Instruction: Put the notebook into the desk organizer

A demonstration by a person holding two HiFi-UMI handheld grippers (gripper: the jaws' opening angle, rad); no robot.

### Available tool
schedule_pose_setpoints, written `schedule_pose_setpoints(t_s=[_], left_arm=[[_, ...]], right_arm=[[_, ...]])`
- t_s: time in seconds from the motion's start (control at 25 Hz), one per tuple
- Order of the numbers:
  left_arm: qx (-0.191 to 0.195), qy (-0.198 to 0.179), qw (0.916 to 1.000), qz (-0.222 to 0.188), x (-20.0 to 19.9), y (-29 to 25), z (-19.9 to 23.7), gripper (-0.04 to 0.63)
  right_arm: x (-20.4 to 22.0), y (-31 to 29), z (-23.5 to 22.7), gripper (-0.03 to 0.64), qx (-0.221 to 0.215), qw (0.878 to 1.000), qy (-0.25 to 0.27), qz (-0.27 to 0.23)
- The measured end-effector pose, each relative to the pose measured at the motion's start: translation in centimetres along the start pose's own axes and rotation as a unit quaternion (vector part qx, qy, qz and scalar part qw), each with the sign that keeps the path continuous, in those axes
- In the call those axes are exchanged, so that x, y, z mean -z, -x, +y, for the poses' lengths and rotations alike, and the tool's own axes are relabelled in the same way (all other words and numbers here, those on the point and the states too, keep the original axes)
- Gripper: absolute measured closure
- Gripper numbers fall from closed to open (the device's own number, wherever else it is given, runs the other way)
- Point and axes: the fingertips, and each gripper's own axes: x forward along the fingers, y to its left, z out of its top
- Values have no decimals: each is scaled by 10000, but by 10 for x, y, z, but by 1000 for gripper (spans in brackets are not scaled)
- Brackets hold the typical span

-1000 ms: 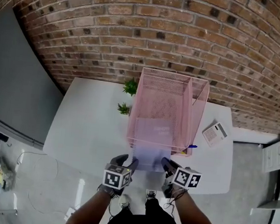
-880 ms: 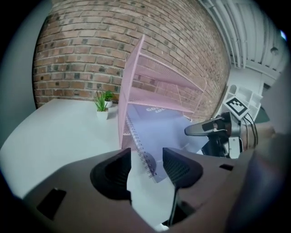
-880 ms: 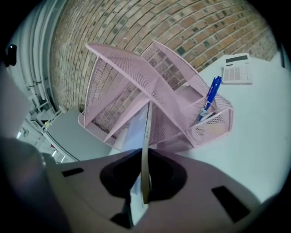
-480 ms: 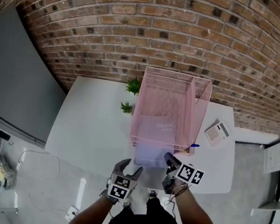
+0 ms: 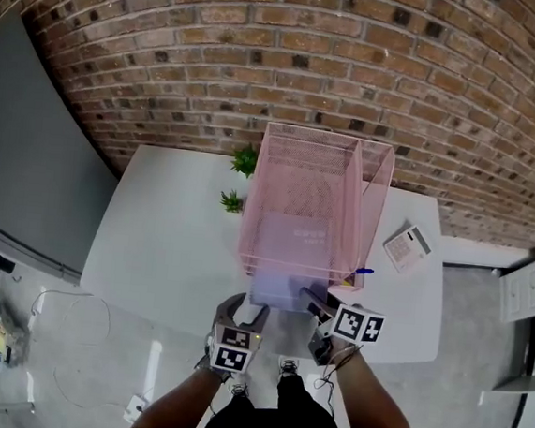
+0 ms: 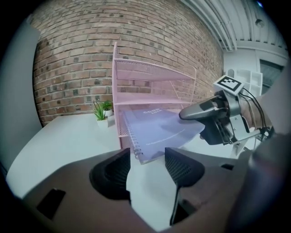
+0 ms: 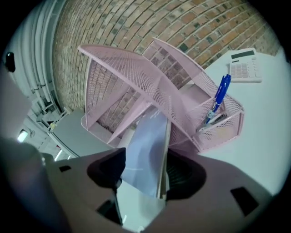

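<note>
Head view, notebook: the purple spiral notebook (image 5: 287, 253) lies mostly inside the pink mesh desk organizer (image 5: 314, 175), on a low shelf. Its near end sticks out toward both tongs.
Left gripper view, left tongs (image 6: 148, 159): wide apart and empty, with the spiral corner just ahead.
Right gripper view, right tongs (image 7: 144, 170): my jaws have just been opening. The notebook's near edge sits between them, unpinched.
Doing it well: I judge a flat, straight push on that edge finishes it. I should avoid snagging the mesh.

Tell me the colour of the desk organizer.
Pink, in wire mesh all over. The desk organizer shows best in the head view.
</note>
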Motion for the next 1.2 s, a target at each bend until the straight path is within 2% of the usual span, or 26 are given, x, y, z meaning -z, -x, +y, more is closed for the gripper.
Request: schedule_pose_setpoints(t_s=[0.2, 0.44, 0.56, 0.72, 0.8, 1.2], left_arm=[[-88, 47, 9999, 29, -7, -5, 6, 357], [-133, 124, 9998, 36, -9, -7, 10, 357], [-138, 115, 9998, 18, -14, -10, 10, 359], [-137, 150, 9998, -22, -20, -14, 11, 359], [-135, 214, 9997, -54, -23, -15, 13, 360], [-57, 216, 9996, -154, -28, -9, 14, 359]], right_arm=[[23, 12, -4, 284, 156, 9940, 1046, 279], [31, 29, -8, 275, 278, 9852, 1671, 276], [33, 33, -10, 278, 487, 9756, 2125, 267], [32, 31, -12, 282, 947, 9570, 2734, 225], [31, 29, -16, 282, 1135, 9503, 2890, 228], [33, 13, -30, 297, 1662, 9338, 3146, 374]])
